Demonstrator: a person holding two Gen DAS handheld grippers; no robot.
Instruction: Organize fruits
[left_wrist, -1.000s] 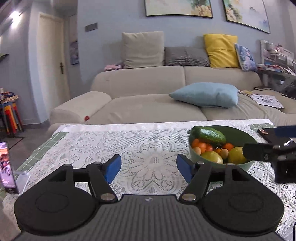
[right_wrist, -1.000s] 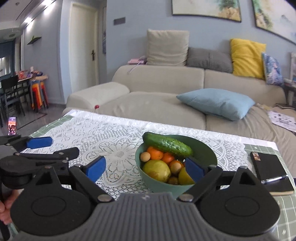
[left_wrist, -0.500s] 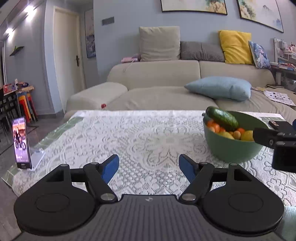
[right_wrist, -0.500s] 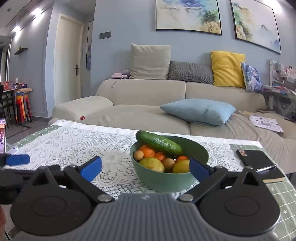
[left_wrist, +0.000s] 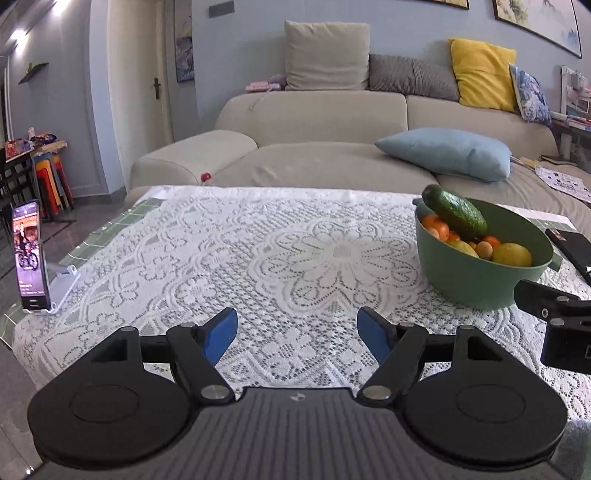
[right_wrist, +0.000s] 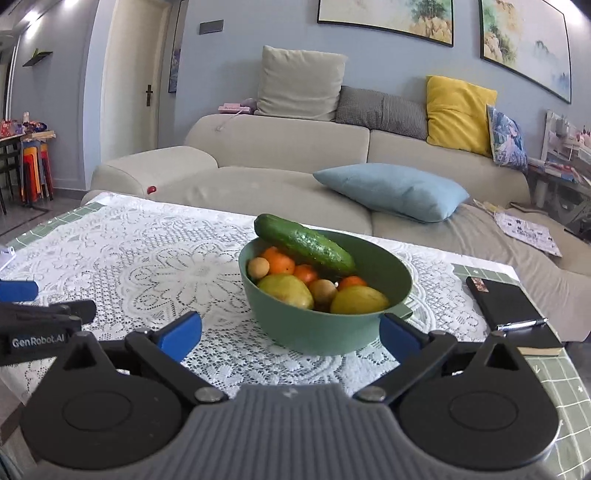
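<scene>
Lace-covered surface (right_wrist: 155, 258): both grippers, left gripper (left_wrist: 297, 334) and right gripper (right_wrist: 290, 334), gape empty; the firm, slick cucumber (right_wrist: 304, 248) atop the bowl (right_wrist: 321, 332) looks best gripped mid-length.

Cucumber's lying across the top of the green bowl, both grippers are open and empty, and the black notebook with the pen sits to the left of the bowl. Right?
Not quite: the black notebook with the pen sits right of the green bowl, as the right wrist view shows. The cucumber does lie across the top, and the left gripper and right gripper are open and empty.

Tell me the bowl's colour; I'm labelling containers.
The bowl is plain green, clearest in the right wrist view.
</scene>
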